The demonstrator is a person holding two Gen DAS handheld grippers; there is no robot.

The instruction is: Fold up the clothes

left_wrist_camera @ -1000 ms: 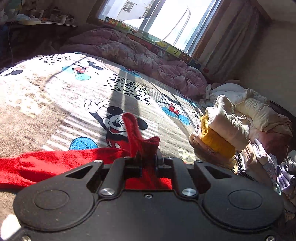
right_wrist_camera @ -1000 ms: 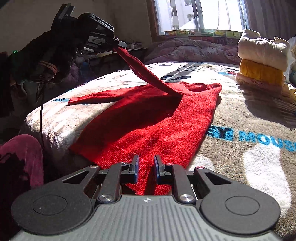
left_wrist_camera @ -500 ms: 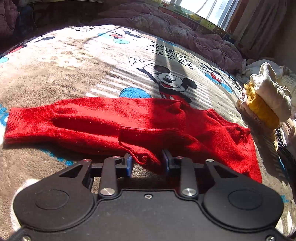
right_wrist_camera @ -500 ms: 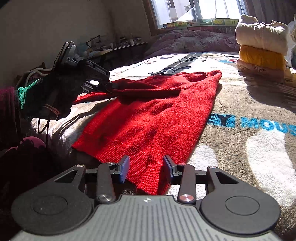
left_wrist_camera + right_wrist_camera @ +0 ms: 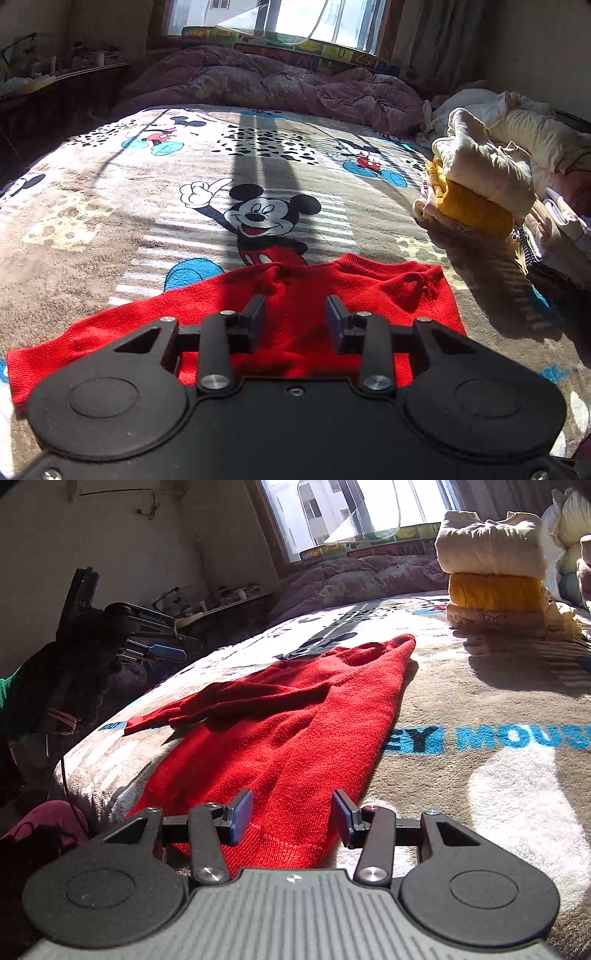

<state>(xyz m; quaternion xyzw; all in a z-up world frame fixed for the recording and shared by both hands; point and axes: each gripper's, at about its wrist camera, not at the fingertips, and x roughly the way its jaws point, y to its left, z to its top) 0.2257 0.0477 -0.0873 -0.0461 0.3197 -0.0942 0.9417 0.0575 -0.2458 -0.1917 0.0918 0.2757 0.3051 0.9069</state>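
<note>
Along the bed's (image 5: 517, 686) near edge, I am hovering both tools, left (image 5: 295, 317) and right (image 5: 291, 818), gaping and empty, over the red knitted sweater (image 5: 295, 716); one sleeve looks folded in, the rest is waiting.

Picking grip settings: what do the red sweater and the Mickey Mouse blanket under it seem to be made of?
Red sweater: looks like a soft matte fine knit, possibly wool or acrylic; ribbed hem shows near the right gripper's open jaws.
Mickey Mouse blanket: seems a plush fleece, likely synthetic; fuzzy nap, printed pattern.
</note>
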